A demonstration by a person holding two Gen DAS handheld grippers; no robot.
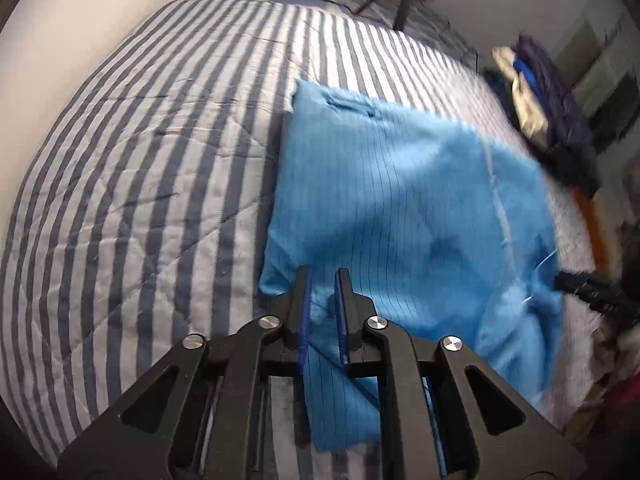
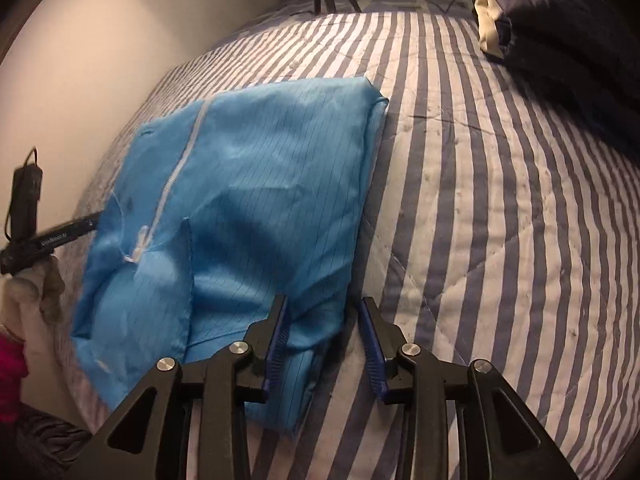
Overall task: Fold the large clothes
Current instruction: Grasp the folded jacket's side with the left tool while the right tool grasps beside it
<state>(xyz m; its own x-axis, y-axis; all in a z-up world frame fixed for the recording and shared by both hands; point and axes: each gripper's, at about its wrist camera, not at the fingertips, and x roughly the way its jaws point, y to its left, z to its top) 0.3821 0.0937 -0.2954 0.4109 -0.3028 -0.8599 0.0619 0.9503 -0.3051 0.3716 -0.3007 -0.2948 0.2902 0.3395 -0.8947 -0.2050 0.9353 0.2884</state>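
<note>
Left tool (image 1: 322, 276) clamped the blue garment's (image 1: 400, 192) near edge, right tool (image 2: 324, 308) stood apart over it on the bed (image 2: 500, 200), folding seemingly mostly done, final fold left

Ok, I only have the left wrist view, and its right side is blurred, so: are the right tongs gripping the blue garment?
Observer: No. The right tongs stand open, straddling the blue garment's near edge.
Operator: Is the fold on that side tidy?
Observer: Yes, that edge runs fairly straight along the striped bedspread.
Operator: Where does the zip end?
Observer: Its white puller lies on the garment's near half, away from the right tongs.
</note>
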